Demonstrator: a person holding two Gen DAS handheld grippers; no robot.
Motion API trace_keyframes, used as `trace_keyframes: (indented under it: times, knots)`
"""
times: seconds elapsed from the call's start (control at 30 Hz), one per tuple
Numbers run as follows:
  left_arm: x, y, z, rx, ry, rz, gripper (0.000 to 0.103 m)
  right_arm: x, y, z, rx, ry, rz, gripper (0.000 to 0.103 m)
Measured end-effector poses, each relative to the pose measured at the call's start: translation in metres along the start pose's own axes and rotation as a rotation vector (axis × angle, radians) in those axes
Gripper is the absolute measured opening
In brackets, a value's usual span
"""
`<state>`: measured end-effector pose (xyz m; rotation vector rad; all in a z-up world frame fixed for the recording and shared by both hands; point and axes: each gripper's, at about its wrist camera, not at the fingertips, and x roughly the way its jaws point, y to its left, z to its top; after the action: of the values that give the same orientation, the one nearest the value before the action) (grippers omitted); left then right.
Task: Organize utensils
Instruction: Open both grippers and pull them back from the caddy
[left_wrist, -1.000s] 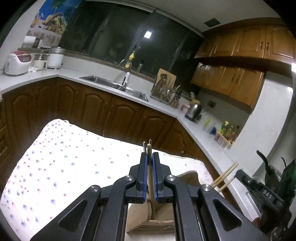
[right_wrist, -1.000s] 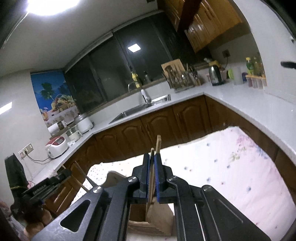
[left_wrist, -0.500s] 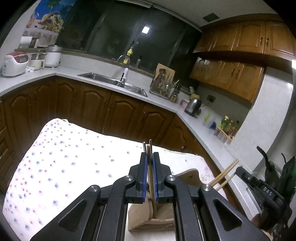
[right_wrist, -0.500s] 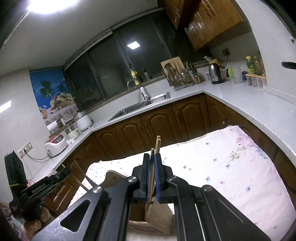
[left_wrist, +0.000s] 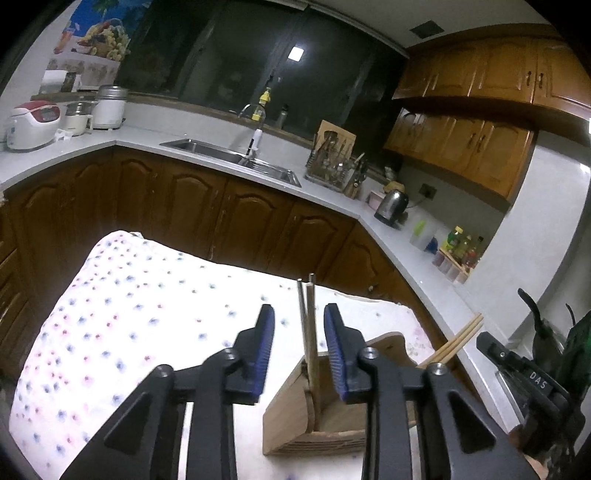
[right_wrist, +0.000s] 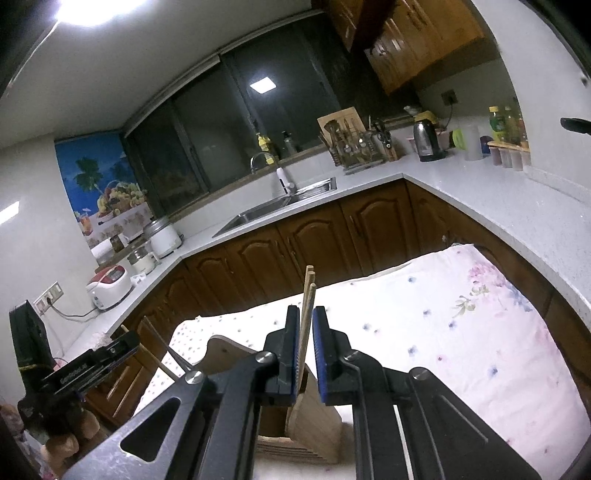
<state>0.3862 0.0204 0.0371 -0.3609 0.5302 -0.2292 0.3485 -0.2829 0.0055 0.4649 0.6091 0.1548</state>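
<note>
Left gripper (left_wrist: 299, 345): low in the frame, black with blue fingers (left_wrist: 264, 341). They have just been opening and stand apart, released.
Thin sticks (left_wrist: 309, 332): one silver metal, one light wood. They stand upright between the left fingers, touching neither, with their bottoms in the holder.
Right gripper (right_wrist: 306, 349): low in the frame. Its fingers (right_wrist: 320, 350) have just been opening a little. Light wooden chopsticks (right_wrist: 307, 306) stand in the small gap; grip unclear.
Brown wooden holder box (left_wrist: 291, 417): under both grippers, on the surface.
Surface (left_wrist: 122, 321): white cloth with small coloured flowers.
Far away: grey kitchen counter (left_wrist: 207, 164) and steel sink (left_wrist: 229, 157), upper middle.
</note>
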Motion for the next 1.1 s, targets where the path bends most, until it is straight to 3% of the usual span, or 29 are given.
trace_keyframes:
  times: [0.07,0.13,0.17,0.2,0.23,0.3,0.37,0.4,0.67,1.1]
  knots:
    - [-0.001,0.000,0.000,-0.006,0.006,0.001,0.031,0.000,0.000,0.000,0.000,0.005,-0.003,0.013]
    - [-0.004,0.000,0.000,-0.013,0.005,0.004,0.040,-0.001,0.000,0.000,0.003,0.005,-0.004,0.020]
    - [-0.006,0.000,0.000,-0.015,0.004,0.006,0.044,-0.003,0.000,0.000,0.008,0.002,0.000,0.030]
    - [-0.008,0.000,0.000,-0.019,0.005,0.010,0.057,-0.004,0.000,0.000,0.013,-0.002,0.001,0.045]
    - [-0.012,0.000,0.000,-0.027,0.000,0.016,0.071,-0.007,0.000,0.000,0.017,-0.012,0.000,0.052]
    - [-0.021,0.002,-0.002,-0.034,-0.024,0.024,0.083,-0.013,0.002,0.000,0.017,-0.033,-0.002,0.079]
    - [-0.029,0.002,-0.005,-0.028,-0.036,0.067,0.094,-0.021,0.004,0.000,0.014,-0.055,0.015,0.091]
    - [-0.034,0.002,-0.007,-0.027,-0.037,0.090,0.098,-0.024,0.004,-0.001,0.011,-0.060,0.023,0.093]
    - [-0.071,0.000,-0.023,-0.041,-0.009,0.121,0.102,-0.051,0.019,-0.007,-0.027,-0.048,0.052,0.098]
    - [-0.170,-0.012,-0.057,0.011,0.010,0.171,0.102,-0.112,0.028,-0.045,-0.061,-0.004,0.033,0.099]
